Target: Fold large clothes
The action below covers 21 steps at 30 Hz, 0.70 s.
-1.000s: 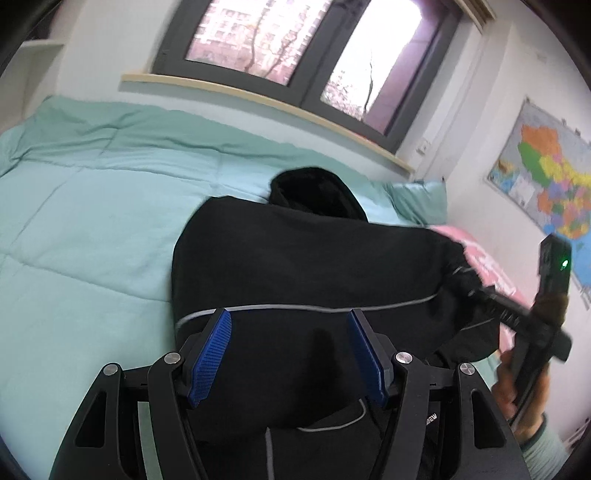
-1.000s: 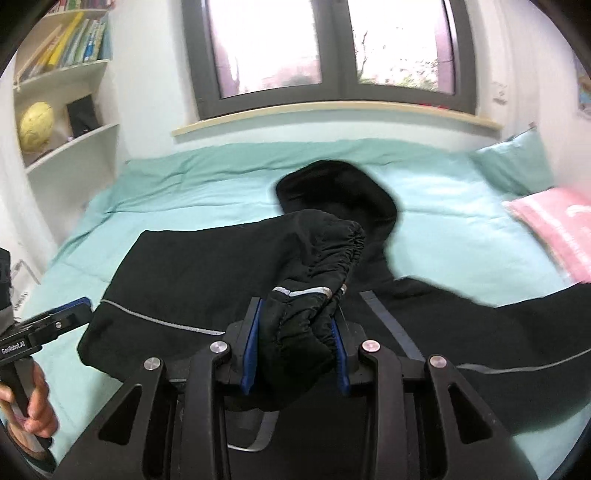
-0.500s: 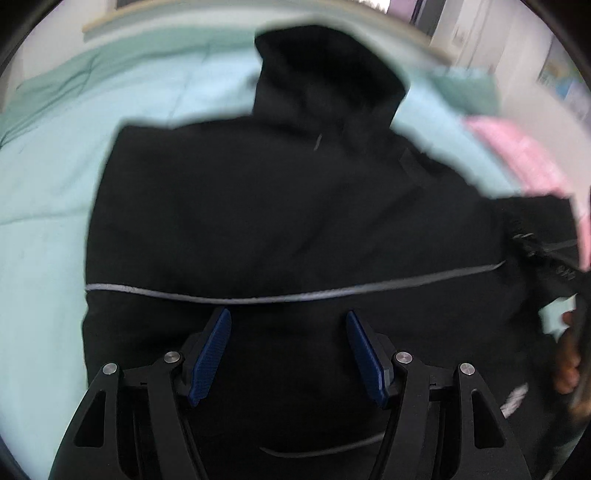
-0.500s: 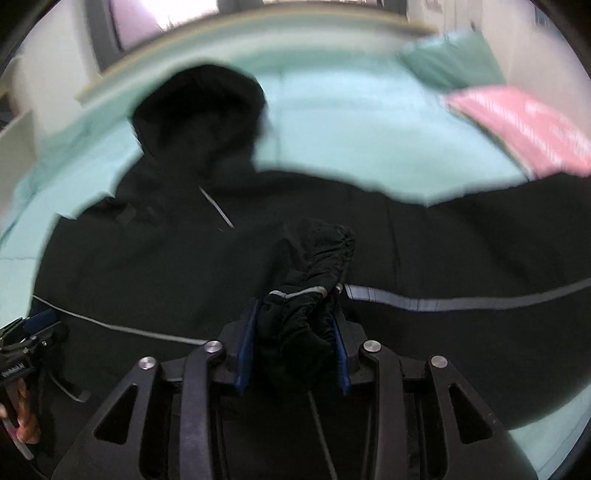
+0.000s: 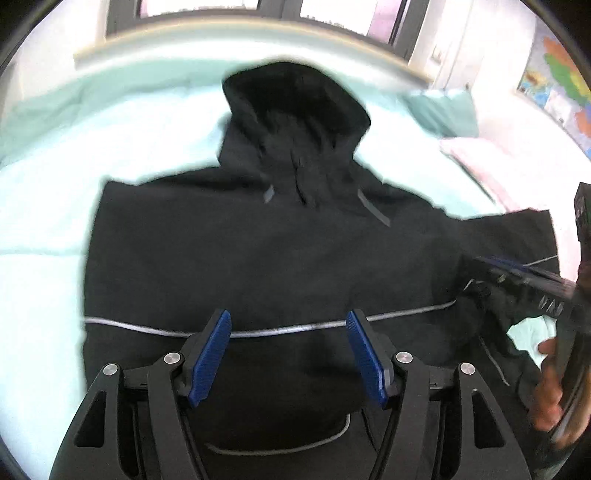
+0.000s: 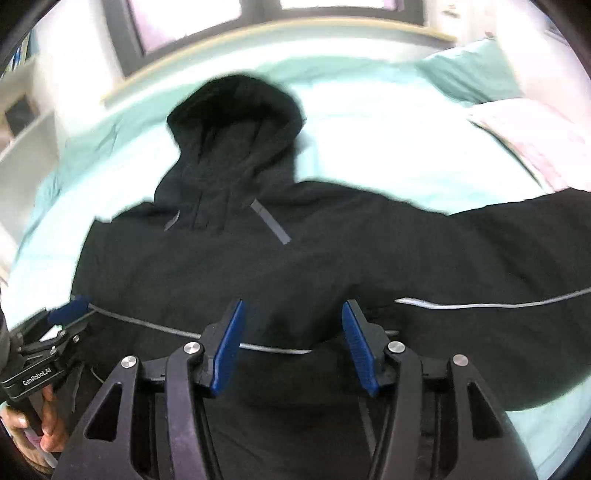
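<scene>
Home bedroom: mint-green quilted bedspread [image 5: 44, 206], pale pink pillow [image 6: 535, 140], dark-framed window [image 6: 258, 14] above, white wall shelves [image 6: 26, 122], colourful wall map [image 5: 557, 85].

black hooded jacket [image 5: 280, 258] with thin grey stripes, mint-green bedspread [image 5: 44, 206], pink pillow [image 6: 535, 144], blue-padded fingers [image 5: 208, 356].

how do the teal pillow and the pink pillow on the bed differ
Colour: the teal pillow matches the teal bedspread, while the pink pillow stands out from it.
Position: in the right wrist view the teal pillow lies farther back, toward the window; the pink pillow lies nearer and farther right.
Distance from the black hooded jacket: its sleeve reaches close to the pink pillow; the teal pillow lies well apart.
Both lie on the bed's right side.
</scene>
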Each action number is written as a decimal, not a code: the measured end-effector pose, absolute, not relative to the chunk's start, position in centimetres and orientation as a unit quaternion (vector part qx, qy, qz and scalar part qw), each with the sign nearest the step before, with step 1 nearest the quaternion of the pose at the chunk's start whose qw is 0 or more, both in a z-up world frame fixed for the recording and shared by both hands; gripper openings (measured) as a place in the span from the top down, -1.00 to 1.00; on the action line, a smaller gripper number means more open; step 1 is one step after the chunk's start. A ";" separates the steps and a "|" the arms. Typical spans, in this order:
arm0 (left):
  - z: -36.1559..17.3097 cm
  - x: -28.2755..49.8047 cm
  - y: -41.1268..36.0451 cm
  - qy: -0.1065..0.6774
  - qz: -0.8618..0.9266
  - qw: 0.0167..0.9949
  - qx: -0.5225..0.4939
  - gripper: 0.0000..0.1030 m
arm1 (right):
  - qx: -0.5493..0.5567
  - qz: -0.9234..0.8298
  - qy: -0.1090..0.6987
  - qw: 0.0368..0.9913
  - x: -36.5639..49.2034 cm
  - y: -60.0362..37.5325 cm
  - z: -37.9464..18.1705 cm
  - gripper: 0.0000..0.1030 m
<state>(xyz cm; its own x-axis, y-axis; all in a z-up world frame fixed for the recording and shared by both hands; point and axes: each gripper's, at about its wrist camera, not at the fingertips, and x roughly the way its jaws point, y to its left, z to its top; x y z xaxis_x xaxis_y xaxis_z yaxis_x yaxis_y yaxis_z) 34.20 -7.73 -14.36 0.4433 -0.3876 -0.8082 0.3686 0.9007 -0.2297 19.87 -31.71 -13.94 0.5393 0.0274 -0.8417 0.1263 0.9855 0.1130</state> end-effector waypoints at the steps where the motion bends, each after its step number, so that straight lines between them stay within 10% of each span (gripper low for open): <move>1: -16.1 34.7 -7.7 0.510 -0.216 0.833 -0.021 -0.29 | 0.080 -0.033 0.495 0.865 20.3 -31.6 -15.4 -0.12; 11: -19.1 34.2 -6.9 0.506 -0.214 0.836 -0.009 -0.28 | 0.089 -0.021 0.517 0.851 19.5 -31.8 -20.3 -0.11; 21: -13.7 33.6 -11.8 0.510 -0.265 0.818 0.032 -0.29 | 0.154 0.024 0.484 0.861 13.4 -36.1 -12.3 -0.12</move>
<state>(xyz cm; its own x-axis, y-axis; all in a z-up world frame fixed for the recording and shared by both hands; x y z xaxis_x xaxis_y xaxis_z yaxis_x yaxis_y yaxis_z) 33.59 -11.82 -13.70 0.3392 -0.4017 -0.8506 0.4661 0.8572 -0.2189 13.38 -36.06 -12.28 0.5295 0.1915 -0.8265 0.1077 0.9511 0.2894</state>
